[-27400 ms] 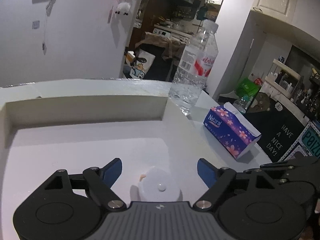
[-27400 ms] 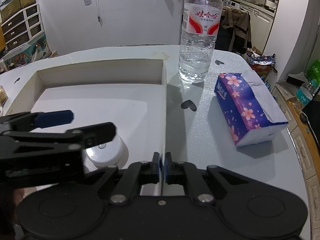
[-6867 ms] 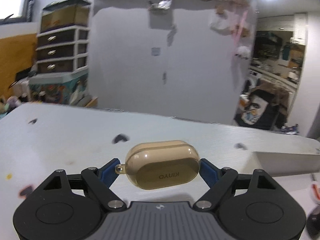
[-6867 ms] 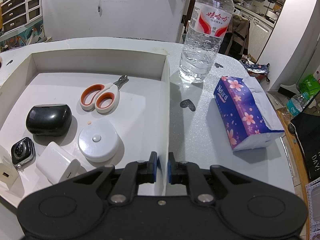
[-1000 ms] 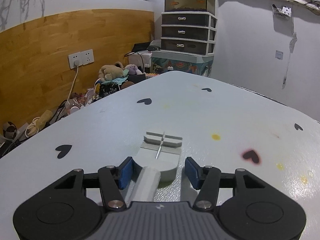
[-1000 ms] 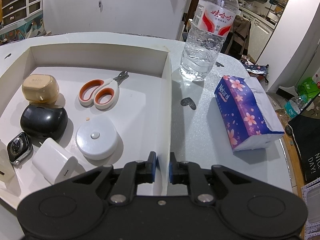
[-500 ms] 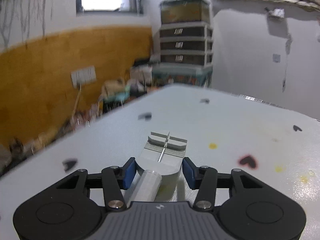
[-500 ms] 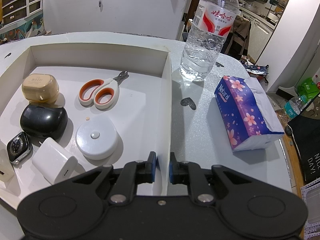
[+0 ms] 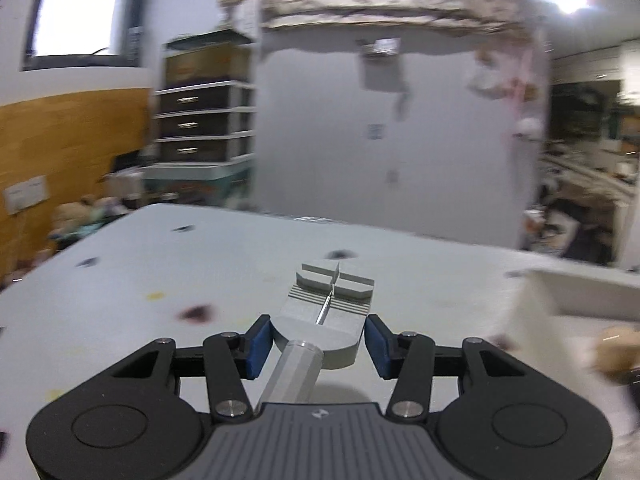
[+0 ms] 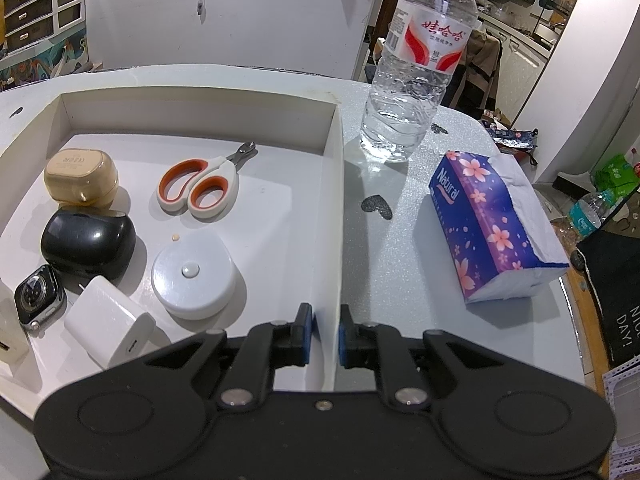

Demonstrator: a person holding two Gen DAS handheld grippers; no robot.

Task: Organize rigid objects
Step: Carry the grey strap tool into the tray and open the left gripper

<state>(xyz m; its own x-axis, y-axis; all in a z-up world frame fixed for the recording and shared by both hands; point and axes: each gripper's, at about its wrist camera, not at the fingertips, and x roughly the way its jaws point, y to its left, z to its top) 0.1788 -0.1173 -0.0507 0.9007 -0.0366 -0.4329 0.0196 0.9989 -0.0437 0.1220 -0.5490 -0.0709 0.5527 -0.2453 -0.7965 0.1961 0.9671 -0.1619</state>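
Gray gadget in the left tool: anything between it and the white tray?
Nothing visible. The gray gadget sits gripped in the left tool, with only bare table stretching to the white tray at right. Free floor space lies right of the scissors.

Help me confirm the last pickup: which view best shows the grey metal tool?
The left wrist view: the grey tool sits centred between the left gripper pads, its handle running back toward the camera. The right wrist view shows none of it, only the white tray and its contents.
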